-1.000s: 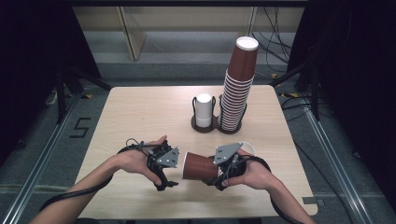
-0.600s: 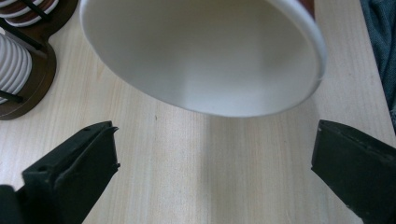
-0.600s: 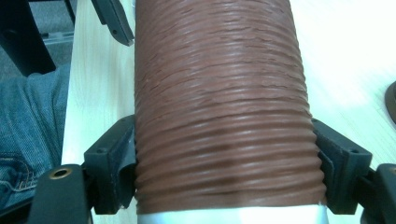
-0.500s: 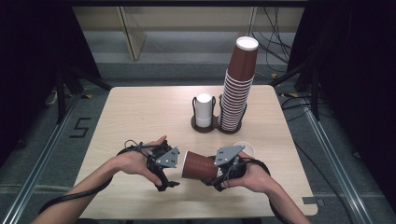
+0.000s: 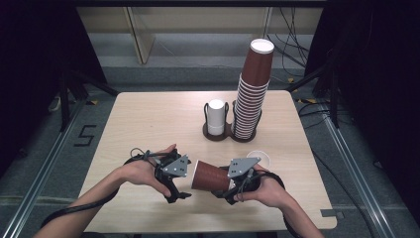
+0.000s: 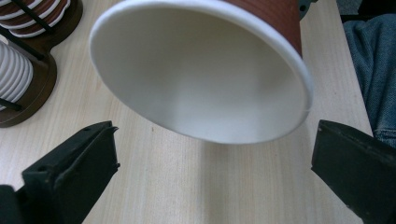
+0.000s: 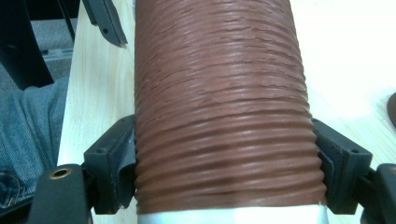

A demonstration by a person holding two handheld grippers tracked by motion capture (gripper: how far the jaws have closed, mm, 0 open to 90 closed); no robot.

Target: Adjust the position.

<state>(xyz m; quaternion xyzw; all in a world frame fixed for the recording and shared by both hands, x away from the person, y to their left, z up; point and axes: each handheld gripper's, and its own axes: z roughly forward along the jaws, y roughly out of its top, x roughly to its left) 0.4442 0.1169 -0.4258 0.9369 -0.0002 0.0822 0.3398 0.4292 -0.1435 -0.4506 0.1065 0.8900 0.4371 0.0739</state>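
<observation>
A brown ribbed paper cup lies sideways just above the front of the table, its white mouth facing my left gripper. My right gripper is shut on the cup near its base, and the pads press into the ribbed wall from both sides. My left gripper is open just in front of the cup's rim. In the left gripper view its jaws stand wide, one on each side of the mouth, touching nothing.
Behind, a dark two-slot holder carries a tall stack of brown cups and a short white stack. A white lid lies on the table just behind my right hand. The person's jeans show past the near edge.
</observation>
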